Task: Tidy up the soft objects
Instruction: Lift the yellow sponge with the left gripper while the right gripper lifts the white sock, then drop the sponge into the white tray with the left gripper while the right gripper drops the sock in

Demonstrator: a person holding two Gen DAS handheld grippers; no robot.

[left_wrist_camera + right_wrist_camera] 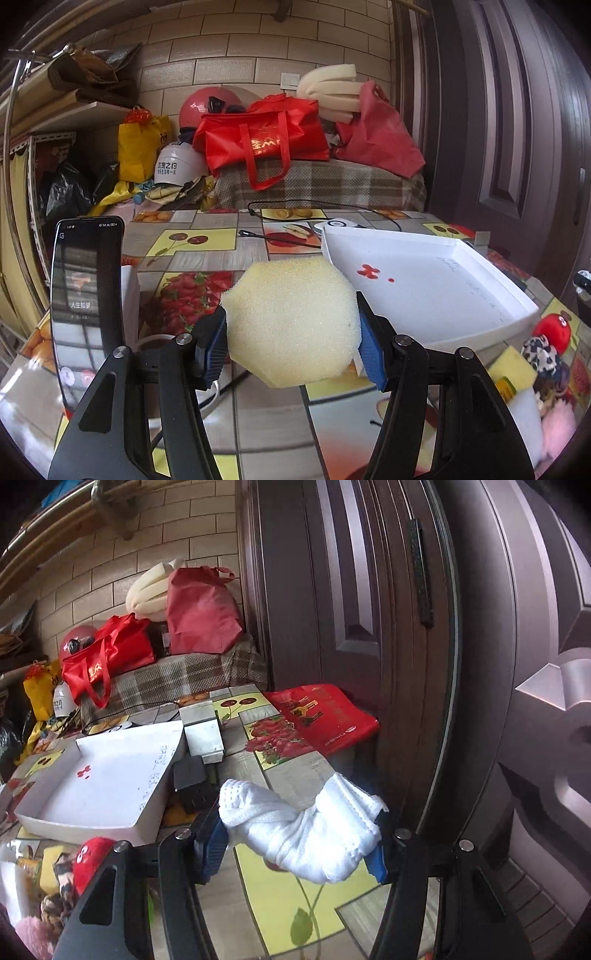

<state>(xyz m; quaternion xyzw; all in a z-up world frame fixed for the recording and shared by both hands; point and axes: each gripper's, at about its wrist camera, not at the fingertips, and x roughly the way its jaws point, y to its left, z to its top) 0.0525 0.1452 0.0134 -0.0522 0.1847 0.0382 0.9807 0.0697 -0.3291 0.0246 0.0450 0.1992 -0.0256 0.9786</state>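
Observation:
My left gripper (292, 341) is shut on a pale yellow sponge (291, 321), squeezed between the blue pads and held above the table, just left of the white tray (509, 306). My right gripper (301, 843) is shut on a rolled white cloth (306, 830), lifted over the table to the right of the same white tray (88, 823). The tray's floor holds nothing but red marks. More soft things lie in a pile near the tray's front: a red plush (552, 328) (90, 858), a leopard-print scrunchie (541, 354), a yellow sponge (511, 365) and a pink fluffy item (557, 428).
A phone (86, 306) stands upright at the left on the fruit-patterned table (258, 417). A black cable (295, 206) runs along the far edge. A silver box (203, 731) and a black block (190, 771) sit right of the tray. A dark door (406, 627) stands close on the right.

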